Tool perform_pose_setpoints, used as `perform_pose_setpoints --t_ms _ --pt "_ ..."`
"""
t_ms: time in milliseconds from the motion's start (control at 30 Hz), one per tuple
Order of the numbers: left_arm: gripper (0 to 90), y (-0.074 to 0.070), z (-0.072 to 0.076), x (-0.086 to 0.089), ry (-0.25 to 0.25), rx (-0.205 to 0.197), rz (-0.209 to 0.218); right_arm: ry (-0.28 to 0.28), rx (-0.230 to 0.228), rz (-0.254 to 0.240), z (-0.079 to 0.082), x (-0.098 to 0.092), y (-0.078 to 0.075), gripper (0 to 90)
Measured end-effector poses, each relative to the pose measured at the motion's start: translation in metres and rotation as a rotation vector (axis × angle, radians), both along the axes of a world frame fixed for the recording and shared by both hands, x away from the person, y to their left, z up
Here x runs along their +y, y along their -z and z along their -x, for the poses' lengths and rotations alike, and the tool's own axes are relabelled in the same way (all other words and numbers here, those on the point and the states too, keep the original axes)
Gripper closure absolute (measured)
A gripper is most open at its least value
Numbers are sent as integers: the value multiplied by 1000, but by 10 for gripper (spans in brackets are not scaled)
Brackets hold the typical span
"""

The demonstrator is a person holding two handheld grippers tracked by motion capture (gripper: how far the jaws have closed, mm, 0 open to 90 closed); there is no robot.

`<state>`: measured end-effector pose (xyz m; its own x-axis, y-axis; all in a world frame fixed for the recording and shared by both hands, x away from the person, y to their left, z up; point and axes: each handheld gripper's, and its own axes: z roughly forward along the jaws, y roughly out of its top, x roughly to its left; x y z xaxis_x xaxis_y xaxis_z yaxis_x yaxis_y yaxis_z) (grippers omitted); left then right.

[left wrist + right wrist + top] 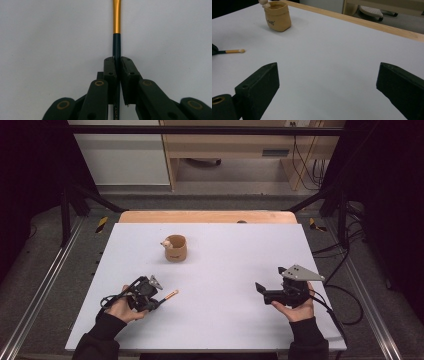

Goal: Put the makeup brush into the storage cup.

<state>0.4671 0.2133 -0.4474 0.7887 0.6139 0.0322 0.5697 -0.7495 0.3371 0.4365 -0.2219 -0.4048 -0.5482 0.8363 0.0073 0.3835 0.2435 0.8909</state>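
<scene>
A thin brush (169, 295) with a dark handle, a gold ferrule and a pale tip lies low over the white table. My left gripper (156, 303) is shut on the brush's dark handle (116, 47), and the gold part (116, 15) points away from the jaws. The right gripper view catches the brush tip (234, 51) at its left edge. A small tan pouch-shaped cup (175, 248) (277, 16) stands upright toward the far middle, with a small pale figure on its rim. My right gripper (261, 289) (327, 87) hovers at the right, open, with nothing between its jaws.
The white table top (220, 265) ends in a wooden strip (207, 216) at the far edge. Beyond it are a wooden cabinet (230, 145), cables (307, 165) and black frame legs (75, 200). A cable (345, 305) trails off the right edge.
</scene>
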Motion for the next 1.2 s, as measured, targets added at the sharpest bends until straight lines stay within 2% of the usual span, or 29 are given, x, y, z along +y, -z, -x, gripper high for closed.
perform_pose_setpoints --t_ms 233,367,533,733,833,1067,1200 --pt "829 0 2 1 -5 -18 8 -4 -1 1 0 0 0 48" --pt "829 1 4 3 -9 -30 29 -3 2 -2 0 0 0 49" --pt "830 -3 6 4 -8 -64 57 -5 -2 -6 0 0 0 49" --pt "830 -13 10 7 -24 -111 130 -8 -3 -10 1 0 -1 49" --pt "830 -16 14 7 -36 -148 165 -12 -5 -17 2 0 -1 50" --pt "829 -21 19 6 -87 -208 262 -21 4 -43 3 1 -2 56" --pt "830 -25 21 7 -122 -241 285 -19 1 -49 3 1 -3 61"
